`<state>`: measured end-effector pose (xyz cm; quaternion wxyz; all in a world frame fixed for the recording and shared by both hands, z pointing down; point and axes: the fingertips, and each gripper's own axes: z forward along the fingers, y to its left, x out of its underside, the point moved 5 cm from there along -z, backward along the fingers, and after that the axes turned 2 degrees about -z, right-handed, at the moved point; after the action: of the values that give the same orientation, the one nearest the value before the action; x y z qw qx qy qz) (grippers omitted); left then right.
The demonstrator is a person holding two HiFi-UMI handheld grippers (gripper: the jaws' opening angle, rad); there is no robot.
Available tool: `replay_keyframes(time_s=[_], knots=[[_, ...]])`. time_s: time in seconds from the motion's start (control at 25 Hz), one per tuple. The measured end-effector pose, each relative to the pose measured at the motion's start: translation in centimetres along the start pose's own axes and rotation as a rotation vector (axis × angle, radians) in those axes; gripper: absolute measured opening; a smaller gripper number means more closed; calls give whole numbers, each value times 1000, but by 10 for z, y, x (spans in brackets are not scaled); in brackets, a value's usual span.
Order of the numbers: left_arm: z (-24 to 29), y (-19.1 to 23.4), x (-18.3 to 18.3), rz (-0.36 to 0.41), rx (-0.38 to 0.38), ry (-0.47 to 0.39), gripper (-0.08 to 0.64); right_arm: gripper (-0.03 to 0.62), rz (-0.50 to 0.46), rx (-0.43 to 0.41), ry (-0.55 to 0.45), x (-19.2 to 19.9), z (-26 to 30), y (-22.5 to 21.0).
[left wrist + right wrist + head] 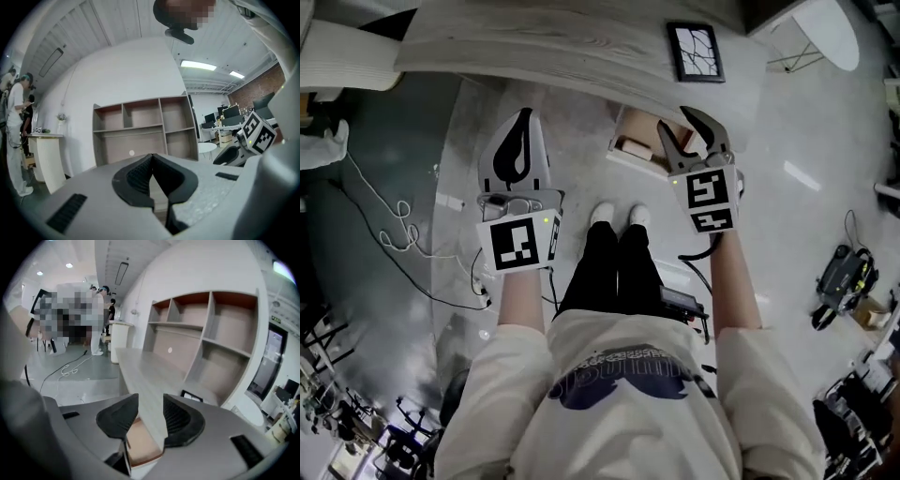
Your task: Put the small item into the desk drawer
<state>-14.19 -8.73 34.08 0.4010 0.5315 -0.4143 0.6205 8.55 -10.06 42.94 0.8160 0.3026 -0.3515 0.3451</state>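
Desk edge over open drawer

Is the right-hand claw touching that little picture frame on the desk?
Apart. In the head view, bare desk lies between the right gripper and the picture frame; the right gripper view shows the frame well beyond its open jaws.

There are two tongs: left tongs at nine o'clock, right tongs at three. One surface bears one framed picture at one o'clock. One open drawer shows.
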Motion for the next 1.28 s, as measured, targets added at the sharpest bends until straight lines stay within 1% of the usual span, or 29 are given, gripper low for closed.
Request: replay_keyframes(time_s=[0.16,0.36,0.48,0.6,0.76,0.84,0.96,1.08,1.2,1.28], knots=[[6,-11,-55,20,16,-102,9,160,29,89,-141,-54,-47,-36],[10,-26,-125,45,48,-229,9,138,67,187,-295,-109,-108,-67],[9,-34,-165,59,70,-304,9,126,82,240,-362,-133,-141,-79],[5,-42,-200,66,98,-384,9,119,78,281,-460,-156,-172,-86],[6,-53,-242,93,132,-460,9,84,63,327,-572,-178,-202,-96],[4,-60,-260,100,146,-503,9,78,58,347,-606,-186,-215,-100],[-3,-68,-281,85,164,-544,9,67,38,368,-662,-197,-233,-104],[-11,-75,-299,102,179,-590,9,54,18,380,-693,-205,-244,-109],[-15,-79,-309,120,176,-637,9,32,22,409,-712,-207,-255,-113],[-14,-80,-309,123,171,-643,9,20,14,423,-737,-210,-261,-115]])
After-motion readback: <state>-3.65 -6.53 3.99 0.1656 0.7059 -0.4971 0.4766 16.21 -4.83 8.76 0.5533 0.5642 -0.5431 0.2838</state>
